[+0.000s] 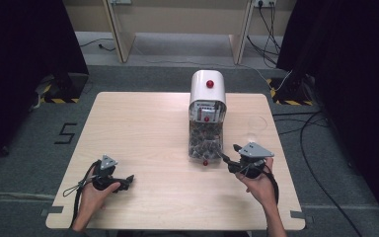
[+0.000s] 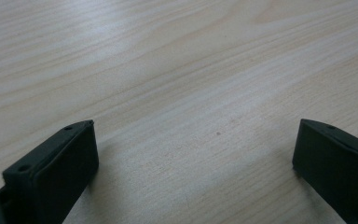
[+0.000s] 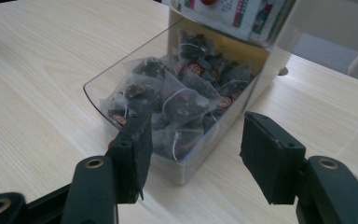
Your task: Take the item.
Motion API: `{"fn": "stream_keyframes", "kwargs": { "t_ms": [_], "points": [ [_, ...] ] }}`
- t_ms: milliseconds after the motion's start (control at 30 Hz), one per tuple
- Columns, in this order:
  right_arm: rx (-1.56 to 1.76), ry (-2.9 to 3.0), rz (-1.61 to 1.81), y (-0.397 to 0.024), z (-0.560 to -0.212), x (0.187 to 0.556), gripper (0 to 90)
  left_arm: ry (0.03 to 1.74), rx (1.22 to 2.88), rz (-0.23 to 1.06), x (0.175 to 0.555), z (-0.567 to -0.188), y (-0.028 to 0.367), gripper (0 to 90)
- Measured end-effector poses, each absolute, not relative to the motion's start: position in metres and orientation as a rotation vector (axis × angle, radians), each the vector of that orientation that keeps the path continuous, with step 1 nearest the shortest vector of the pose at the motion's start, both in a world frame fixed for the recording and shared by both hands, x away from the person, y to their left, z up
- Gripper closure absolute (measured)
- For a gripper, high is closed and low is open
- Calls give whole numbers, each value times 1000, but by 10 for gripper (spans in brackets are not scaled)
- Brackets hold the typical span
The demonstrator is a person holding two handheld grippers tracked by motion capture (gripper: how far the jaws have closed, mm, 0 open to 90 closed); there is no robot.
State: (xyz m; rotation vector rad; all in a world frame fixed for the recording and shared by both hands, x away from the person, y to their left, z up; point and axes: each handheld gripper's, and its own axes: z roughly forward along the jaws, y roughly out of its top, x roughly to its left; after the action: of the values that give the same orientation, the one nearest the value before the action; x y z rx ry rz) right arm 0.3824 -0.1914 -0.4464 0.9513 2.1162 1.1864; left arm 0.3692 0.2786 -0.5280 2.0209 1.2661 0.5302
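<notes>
The right gripper (image 3: 193, 154), jaws apart and holding nothing, faces the tea-bag drawer (image 3: 177, 112) at twelve o'clock; the left gripper (image 2: 193, 172) gapes wide over the table (image 2: 177, 70).

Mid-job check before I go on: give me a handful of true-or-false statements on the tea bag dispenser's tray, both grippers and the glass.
1. The clear tray holds tea bags. True.
2. The right gripper has a tea bag clamped. False: its jaws stand apart at the tray's near end, with nothing between the pads.
3. The left gripper is open over bare table. True.
4. The glass stands left of the dispenser. False: it stands to its right in the high view.
5. The dispenser lies tipped over. False: it stands upright.
</notes>
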Motion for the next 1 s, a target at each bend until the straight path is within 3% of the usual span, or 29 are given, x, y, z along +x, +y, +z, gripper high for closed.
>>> {"fn": "stream_keyframes", "kwargs": {
  "t_ms": [1000],
  "points": [
    [863,2166,1194,-158,-449,425,499,1266,2021,530,369,-528,279,0]
  ]
}}
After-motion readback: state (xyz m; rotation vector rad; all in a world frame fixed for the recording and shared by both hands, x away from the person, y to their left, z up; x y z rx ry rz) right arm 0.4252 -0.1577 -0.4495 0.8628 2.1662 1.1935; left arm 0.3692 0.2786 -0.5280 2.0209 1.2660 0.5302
